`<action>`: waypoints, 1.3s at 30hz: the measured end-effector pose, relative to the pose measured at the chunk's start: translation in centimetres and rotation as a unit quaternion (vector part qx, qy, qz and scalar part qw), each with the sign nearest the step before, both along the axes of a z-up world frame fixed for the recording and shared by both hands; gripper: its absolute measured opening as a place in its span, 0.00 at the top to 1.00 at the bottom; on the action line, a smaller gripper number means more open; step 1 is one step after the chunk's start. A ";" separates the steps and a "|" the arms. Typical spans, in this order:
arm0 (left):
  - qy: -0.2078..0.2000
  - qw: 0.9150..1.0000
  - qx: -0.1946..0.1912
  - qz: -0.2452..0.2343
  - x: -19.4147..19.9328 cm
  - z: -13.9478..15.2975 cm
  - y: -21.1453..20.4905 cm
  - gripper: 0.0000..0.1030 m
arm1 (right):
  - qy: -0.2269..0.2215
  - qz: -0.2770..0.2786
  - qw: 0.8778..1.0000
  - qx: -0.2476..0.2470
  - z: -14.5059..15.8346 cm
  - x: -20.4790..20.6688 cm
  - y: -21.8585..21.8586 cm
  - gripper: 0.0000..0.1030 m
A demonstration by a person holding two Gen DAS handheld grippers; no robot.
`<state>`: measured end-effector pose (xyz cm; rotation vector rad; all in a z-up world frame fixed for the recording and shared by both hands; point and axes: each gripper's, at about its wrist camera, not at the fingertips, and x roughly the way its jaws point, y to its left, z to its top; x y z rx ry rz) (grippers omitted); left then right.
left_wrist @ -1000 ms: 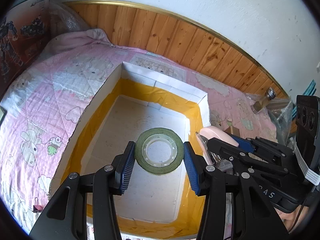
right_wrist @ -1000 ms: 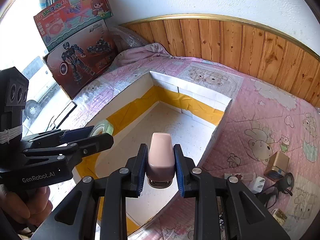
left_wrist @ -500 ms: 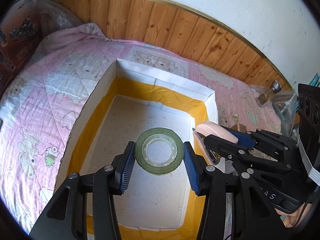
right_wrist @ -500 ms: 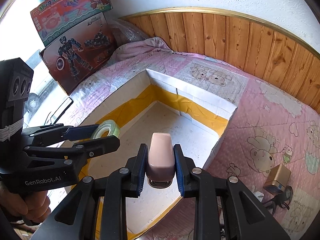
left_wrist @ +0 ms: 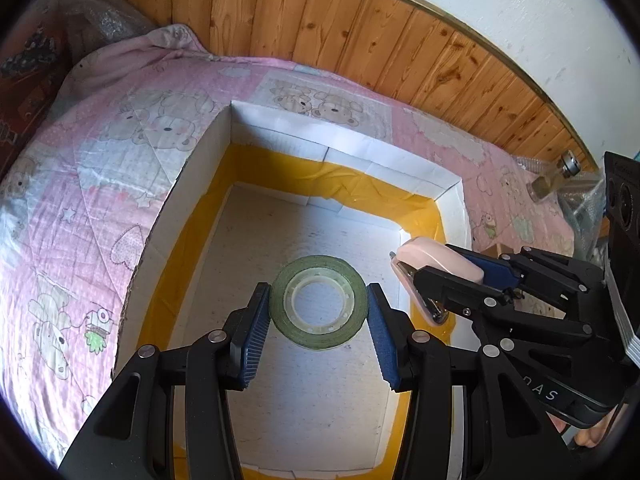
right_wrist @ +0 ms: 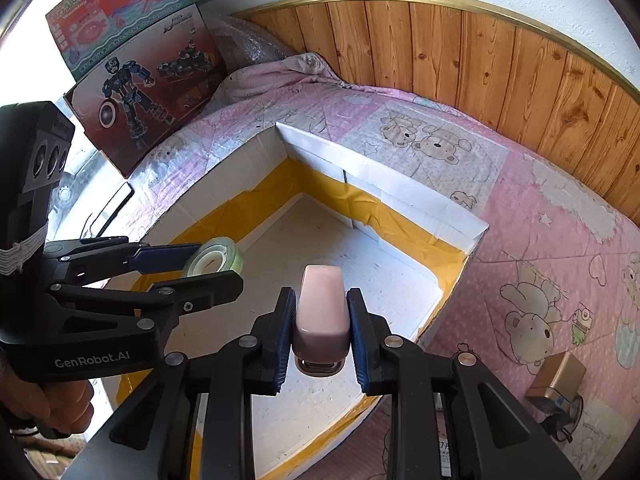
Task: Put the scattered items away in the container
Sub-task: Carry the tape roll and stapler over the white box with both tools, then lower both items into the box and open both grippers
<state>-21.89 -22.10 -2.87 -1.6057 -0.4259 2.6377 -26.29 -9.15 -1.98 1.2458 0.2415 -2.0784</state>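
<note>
We have the left gripper (left_wrist: 318, 322) clamped on the tape roll (left_wrist: 319, 302): blue pads press its green outer rim on both sides, the roll's open core faces the camera, and most of it sits forward of the fingertips. It hangs over the white floor of the container (left_wrist: 344, 152), clear of the walls.

The right gripper (right_wrist: 320, 334) is closed on the pink stapler (right_wrist: 321, 312), with the pads flat on its two long sides. Its rear end, metal base showing, faces the camera and its nose points down into the container (right_wrist: 384, 178). From the left wrist, we see the stapler (left_wrist: 436, 258) just inside the container's right wall, near the tape roll but not touching it.

The container is an open white box with yellow tape lining the lower walls, sitting on a pink bear-print quilt (right_wrist: 540, 248). A small gold box (right_wrist: 558, 376) lies on the quilt outside the container, to the right. Toy boxes (right_wrist: 136, 52) lean on the wall at far left.
</note>
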 end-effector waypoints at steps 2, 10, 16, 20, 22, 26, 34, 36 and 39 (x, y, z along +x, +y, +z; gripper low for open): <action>-0.003 1.000 -0.004 -0.004 -0.5 -0.1 0.0 0.52 | 0.000 0.003 1.000 0.005 -0.2 -0.4 -0.3 0.73; -0.022 1.000 0.000 -0.005 -2.4 -1.2 -0.7 0.52 | -0.003 0.020 0.999 0.027 -0.9 -1.8 -1.5 0.73; -0.041 0.999 0.017 0.008 -3.9 -2.4 -1.6 0.52 | -0.006 0.033 0.998 0.049 -2.0 -2.7 -2.5 0.73; -0.048 0.999 0.019 0.013 -4.8 -3.0 -1.9 0.52 | -0.005 0.046 0.997 0.064 -2.5 -3.3 -3.1 0.73; -0.050 0.999 0.016 0.011 -5.3 -3.2 -1.9 0.52 | -0.002 0.052 0.996 0.073 -2.6 -3.6 -3.4 0.73; -0.056 0.998 0.012 0.009 -6.2 -3.8 -1.6 0.52 | -0.002 0.061 0.994 0.090 -3.1 -4.3 -3.9 0.73; -0.065 0.998 -0.002 0.010 -7.8 -5.4 -1.5 0.52 | -0.017 0.086 0.989 0.115 -4.7 -5.6 -4.5 0.73; -0.068 0.998 -0.007 0.009 -8.1 -5.8 -1.4 0.52 | -0.022 0.092 0.988 0.120 -5.0 -5.8 -4.7 0.73; -0.073 0.997 -0.016 -0.001 -8.5 -6.4 -0.9 0.52 | -0.027 0.098 0.986 0.129 -5.4 -6.1 -5.0 0.73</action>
